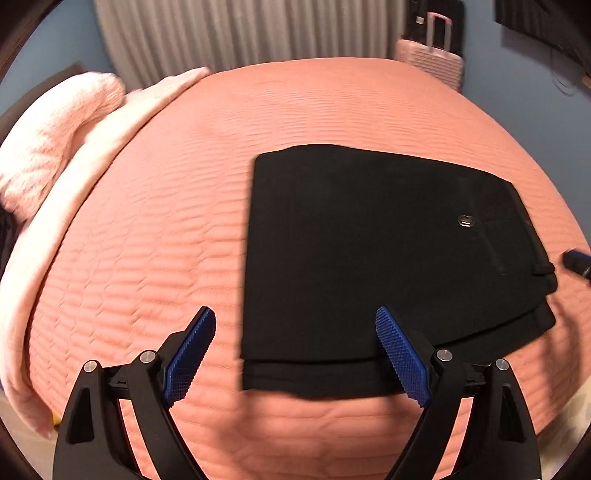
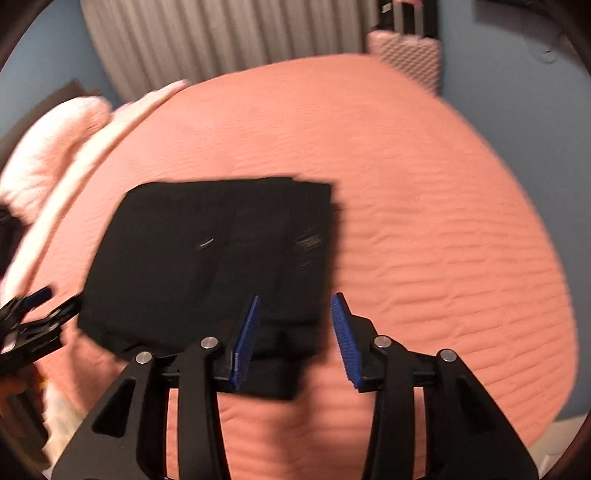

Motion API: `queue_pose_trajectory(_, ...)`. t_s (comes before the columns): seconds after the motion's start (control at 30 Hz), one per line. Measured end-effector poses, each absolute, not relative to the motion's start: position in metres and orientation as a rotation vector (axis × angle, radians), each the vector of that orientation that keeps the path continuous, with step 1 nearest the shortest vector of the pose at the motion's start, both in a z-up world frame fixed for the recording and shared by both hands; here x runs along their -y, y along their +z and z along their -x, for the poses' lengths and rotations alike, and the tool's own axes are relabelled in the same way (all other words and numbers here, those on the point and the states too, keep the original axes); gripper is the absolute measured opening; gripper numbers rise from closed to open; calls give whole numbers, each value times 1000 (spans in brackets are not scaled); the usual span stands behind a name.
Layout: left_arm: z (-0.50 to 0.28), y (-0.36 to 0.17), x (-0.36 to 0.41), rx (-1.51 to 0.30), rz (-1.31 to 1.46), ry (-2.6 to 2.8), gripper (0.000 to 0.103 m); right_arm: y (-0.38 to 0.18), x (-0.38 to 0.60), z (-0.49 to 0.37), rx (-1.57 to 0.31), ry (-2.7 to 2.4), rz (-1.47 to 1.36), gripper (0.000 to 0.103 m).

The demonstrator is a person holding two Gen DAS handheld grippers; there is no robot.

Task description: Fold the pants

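Note:
The black pants lie folded into a flat stacked rectangle on the salmon quilted bed, with a metal button facing up. My left gripper is open and empty, raised over the near left corner of the stack. The right gripper's tip shows at the pants' right edge. In the right wrist view the pants lie left of centre on the bed. My right gripper is open and empty above their near right corner. The left gripper shows at the left edge.
A pale pink fluffy blanket and pillow lie along the bed's left side. A pink suitcase stands beyond the far right corner. A pleated grey curtain hangs behind the bed against a blue wall.

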State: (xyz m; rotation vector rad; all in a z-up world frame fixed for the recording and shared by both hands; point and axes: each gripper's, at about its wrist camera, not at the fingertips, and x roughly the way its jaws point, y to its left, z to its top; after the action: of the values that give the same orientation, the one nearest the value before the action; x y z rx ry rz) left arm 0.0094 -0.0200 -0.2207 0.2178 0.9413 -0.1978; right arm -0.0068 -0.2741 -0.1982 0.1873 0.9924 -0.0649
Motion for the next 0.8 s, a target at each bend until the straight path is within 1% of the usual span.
queue_pose_trajectory(0.07, -14, -239, 32, -966, -293, -174, 87, -220, 288, 6, -1057, -94, -146, 41)
queue_pose_trajectory(0.1, -19, -255, 33, -1004, -325, -155, 91, -217, 299, 10, -1039, -89, -226, 40)
queue_pose_trajectory(0.17, -20, -257, 14, -1005, -241, -153, 90, -198, 313, 22, -990, -129, -292, 40)
queue_pose_trajectory(0.2, -22, -254, 3, -1019, -230, -98, 87, -191, 316, 26, -977, -129, -280, 40)
queue_pose_trajectory(0.23, -21, -247, -7, -1017, -220, -63, 86, -185, 321, 28, -970, -129, -269, 40)
queue_pose_trajectory(0.37, -5, -210, -18, -912, -259, -41, 87, -166, 328, 37, -957, -145, -260, 40)
queue_pose_trajectory(0.47, 4, -198, -12, -880, -299, -42, 87, -161, 324, 41, -957, -138, -266, 40)
queue_pose_trajectory(0.5, 6, -195, -10, -877, -300, -42, 87, -161, 321, 42, -959, -133, -264, 42)
queue_pose_trajectory(0.53, 9, -193, -6, -877, -300, -41, 87, -165, 322, 55, -958, -127, -262, 46)
queue_pose_trajectory(0.57, 11, -192, -5, -880, -293, -48, 87, -163, 315, 56, -953, -113, -258, 53)
queue_pose_trajectory(0.63, 5, -192, -1, -890, -283, -55, 87, -160, 305, 57, -937, -103, -238, 63)
queue_pose_trajectory(0.67, 5, -191, 0, -896, -275, -61, 87, -157, 300, 57, -933, -99, -219, 66)
queue_pose_trajectory(0.8, 13, -186, 9, -908, -257, -73, 87, -153, 284, 52, -920, -65, -202, 68)
